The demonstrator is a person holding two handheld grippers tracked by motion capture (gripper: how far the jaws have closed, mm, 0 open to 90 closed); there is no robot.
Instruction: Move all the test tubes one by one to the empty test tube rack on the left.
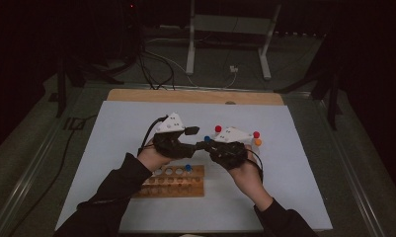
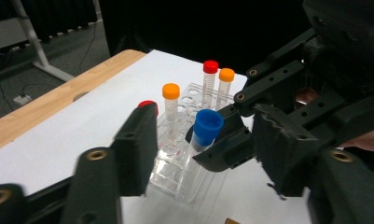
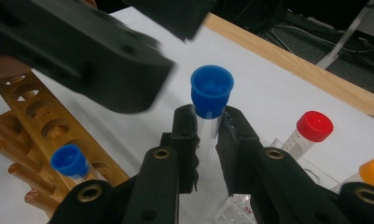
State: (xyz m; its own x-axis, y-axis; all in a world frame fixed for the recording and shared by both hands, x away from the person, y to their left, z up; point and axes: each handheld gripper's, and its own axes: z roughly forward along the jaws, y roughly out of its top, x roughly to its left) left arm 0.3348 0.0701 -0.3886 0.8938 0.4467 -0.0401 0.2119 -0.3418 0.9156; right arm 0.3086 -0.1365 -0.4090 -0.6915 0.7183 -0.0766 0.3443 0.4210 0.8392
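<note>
White sheet point(image 1: 136, 128) over wooden tabletop, dark room behind. Right gripper point(image 3: 208, 140) at frame centre, clamped on blue-capped tube point(image 3: 211, 93) held upright. Left gripper point(image 2: 203, 140) with jaws apart on either side of that cap, not touching; clear rack point(image 2: 175, 168) just behind.

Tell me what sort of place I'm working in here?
Most likely a lab-style recording bench in a dark room: a table under a white sheet, a clear tube rack and a wooden rack holding capped sample tubes, and a metal stand with loose cables on the floor behind.
</note>
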